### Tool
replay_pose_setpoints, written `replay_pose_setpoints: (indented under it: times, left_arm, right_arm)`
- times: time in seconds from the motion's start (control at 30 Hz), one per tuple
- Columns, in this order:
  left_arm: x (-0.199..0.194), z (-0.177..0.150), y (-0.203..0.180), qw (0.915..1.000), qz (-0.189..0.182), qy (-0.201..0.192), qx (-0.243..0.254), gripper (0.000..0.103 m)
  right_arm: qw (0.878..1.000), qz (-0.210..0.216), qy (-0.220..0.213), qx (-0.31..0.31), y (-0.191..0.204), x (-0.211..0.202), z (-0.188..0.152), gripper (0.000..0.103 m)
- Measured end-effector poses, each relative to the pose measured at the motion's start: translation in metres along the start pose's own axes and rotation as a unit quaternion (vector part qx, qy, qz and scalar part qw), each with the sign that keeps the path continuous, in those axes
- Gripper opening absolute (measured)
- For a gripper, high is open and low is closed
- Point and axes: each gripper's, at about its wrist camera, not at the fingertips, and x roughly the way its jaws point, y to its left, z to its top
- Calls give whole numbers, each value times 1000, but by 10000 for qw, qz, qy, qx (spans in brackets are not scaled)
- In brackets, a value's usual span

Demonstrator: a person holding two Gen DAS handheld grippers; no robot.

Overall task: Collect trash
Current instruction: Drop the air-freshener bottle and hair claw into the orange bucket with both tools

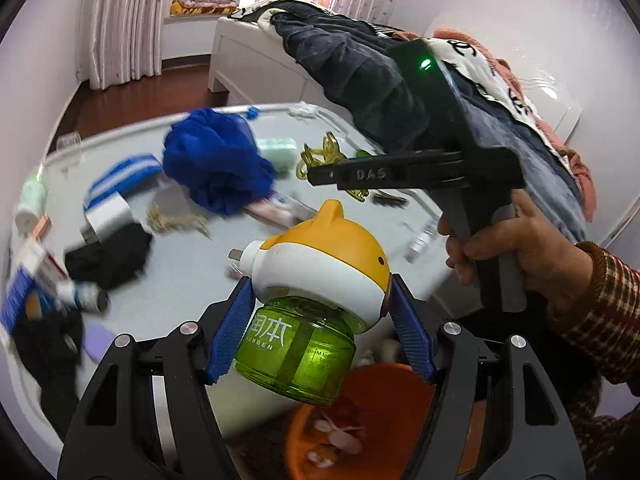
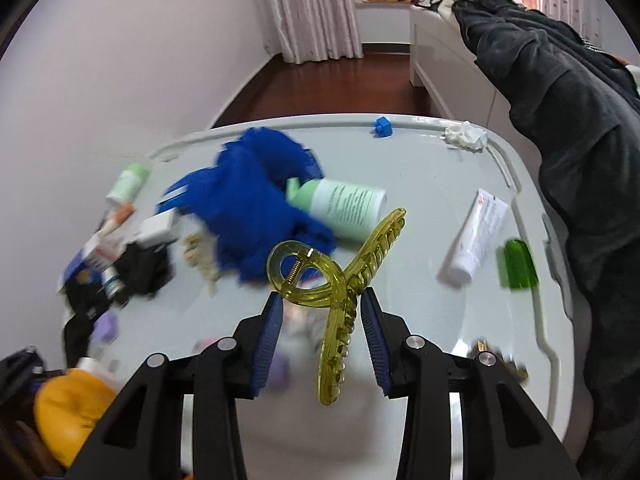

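My left gripper (image 1: 320, 312) is shut on a plug-in mosquito repeller (image 1: 316, 300) with a yellow-and-white top and a green bottle, held above an orange bin (image 1: 384, 420) that has scraps in it. My right gripper (image 2: 322, 312) is shut on a yellow transparent hair claw clip (image 2: 340, 288) and holds it above the white table (image 2: 420, 312). The right gripper also shows in the left wrist view (image 1: 316, 174), to the upper right of the repeller, held by a hand.
On the table lie a blue cloth (image 2: 256, 204), a green lotion bottle (image 2: 344, 208), a white tube (image 2: 480, 236), a green cap (image 2: 518, 264), a crumpled tissue (image 2: 466, 134), a blue brick (image 2: 382, 126) and black cloth (image 1: 108, 260). A bed with dark clothes (image 2: 560, 100) stands right.
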Motion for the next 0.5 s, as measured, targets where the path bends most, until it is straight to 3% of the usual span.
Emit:
replay_pose_setpoints:
  times: [0.2,0.33,0.5]
  left_arm:
    - [-17,-59,-24,9970,-27,358,-688,66]
    - [-7,-107,-30,9879,102,980,-1200,66]
    - [18,-138,-40,9726,-86,1794,-1475,66]
  right_arm:
    - [9983,274,463,-241,22,-48,-93,40]
    - [9905,458,1280,-211,31,-46,-171,40]
    - [9763,548,2079,-232,42,-28,-228,41]
